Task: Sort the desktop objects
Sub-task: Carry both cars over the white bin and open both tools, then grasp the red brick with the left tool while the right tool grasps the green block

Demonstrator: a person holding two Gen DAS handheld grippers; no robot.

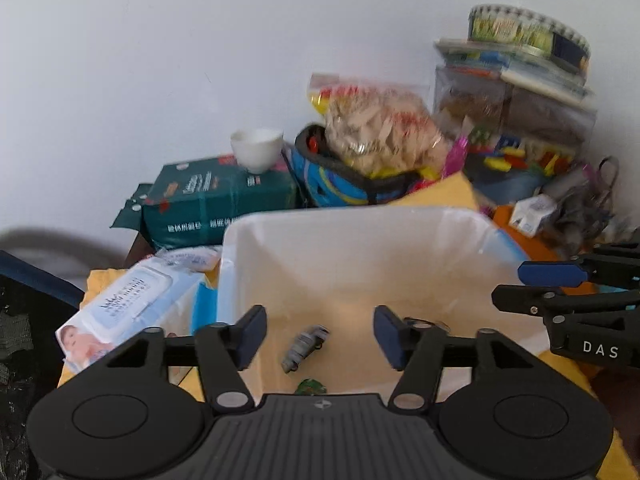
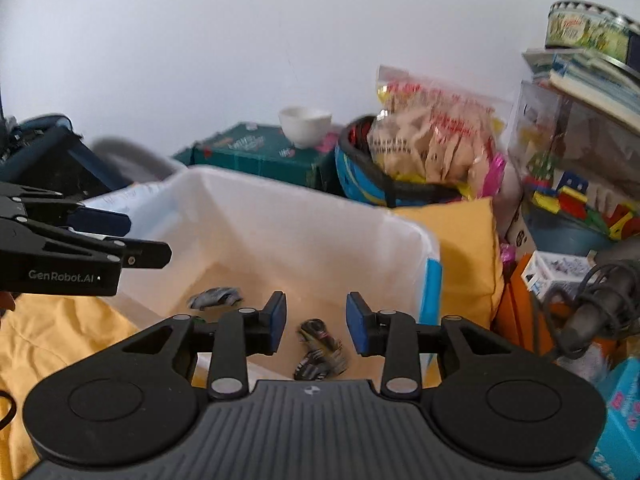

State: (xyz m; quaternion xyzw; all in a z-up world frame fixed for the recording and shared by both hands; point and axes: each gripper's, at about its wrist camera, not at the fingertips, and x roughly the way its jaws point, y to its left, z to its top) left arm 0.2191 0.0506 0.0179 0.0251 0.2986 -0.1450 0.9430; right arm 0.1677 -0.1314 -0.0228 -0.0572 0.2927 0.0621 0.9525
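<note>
Both the left gripper (image 1: 320,334) and right gripper (image 2: 316,320) stand parted and empty above the translucent white plastic bin (image 1: 360,236). Small grey wrapped items (image 1: 304,346) lie on its floor, lower centre of frame.

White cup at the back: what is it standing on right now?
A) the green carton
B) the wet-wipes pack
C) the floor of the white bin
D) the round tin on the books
A: the white cup stands upright on top of the green carton, behind the white bin.
</note>
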